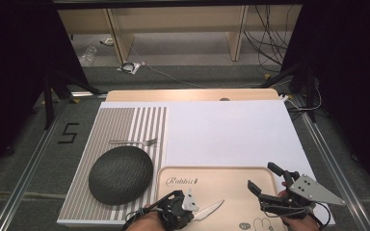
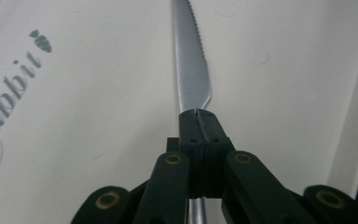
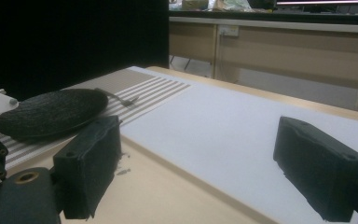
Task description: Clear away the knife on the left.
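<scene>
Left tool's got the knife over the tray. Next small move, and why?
Probably lift it clear of the tray and carry it toward the striped placemat. The left tool is shut on the knife at the base of the blade; the fork and dark plate already sit there.

- the knife (image 2: 192, 70) handle is hidden between the closed jaws; its tip is cut off at the top edge of the left gripper view.
- the tray (image 1: 231, 175) near edge runs off the high view's bottom.
</scene>
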A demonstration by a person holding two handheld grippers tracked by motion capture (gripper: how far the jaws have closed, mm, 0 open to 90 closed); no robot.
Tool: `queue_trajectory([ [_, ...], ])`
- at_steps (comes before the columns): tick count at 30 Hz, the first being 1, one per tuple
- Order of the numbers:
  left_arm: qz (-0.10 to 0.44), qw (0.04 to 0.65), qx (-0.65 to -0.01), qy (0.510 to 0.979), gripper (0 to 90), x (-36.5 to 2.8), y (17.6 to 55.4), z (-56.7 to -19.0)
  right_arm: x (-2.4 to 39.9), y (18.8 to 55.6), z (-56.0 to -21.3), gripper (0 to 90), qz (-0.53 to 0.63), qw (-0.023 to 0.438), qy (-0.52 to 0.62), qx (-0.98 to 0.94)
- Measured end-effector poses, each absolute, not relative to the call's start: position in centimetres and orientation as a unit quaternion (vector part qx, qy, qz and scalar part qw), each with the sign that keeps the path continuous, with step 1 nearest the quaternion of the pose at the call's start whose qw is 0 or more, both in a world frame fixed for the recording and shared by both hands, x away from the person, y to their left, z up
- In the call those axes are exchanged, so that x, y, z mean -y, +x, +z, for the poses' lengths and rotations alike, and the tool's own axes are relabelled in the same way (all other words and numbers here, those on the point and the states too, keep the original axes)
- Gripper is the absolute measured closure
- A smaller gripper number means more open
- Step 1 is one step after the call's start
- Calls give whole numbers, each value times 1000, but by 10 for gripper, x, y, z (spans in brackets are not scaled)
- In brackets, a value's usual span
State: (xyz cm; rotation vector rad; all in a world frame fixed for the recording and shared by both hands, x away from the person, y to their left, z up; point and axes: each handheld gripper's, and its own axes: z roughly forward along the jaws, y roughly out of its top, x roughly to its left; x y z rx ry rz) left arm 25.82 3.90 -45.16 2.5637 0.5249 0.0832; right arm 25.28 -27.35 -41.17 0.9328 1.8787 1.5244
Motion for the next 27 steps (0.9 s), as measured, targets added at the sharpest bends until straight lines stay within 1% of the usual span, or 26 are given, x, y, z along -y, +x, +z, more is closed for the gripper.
queue_trajectory([
  [5, 21, 247, -181, 952, 893, -33, 253, -457, 273, 253, -412, 159, 566, 271, 346, -697],
  [11, 22, 234, -178, 956, 893, -31, 252, -463, 273, 253, -412, 159, 566, 271, 345, -698],
  [27, 61, 223, -213, 949, 893, -40, 262, -465, 273, 253, -412, 159, 565, 273, 343, -699],
])
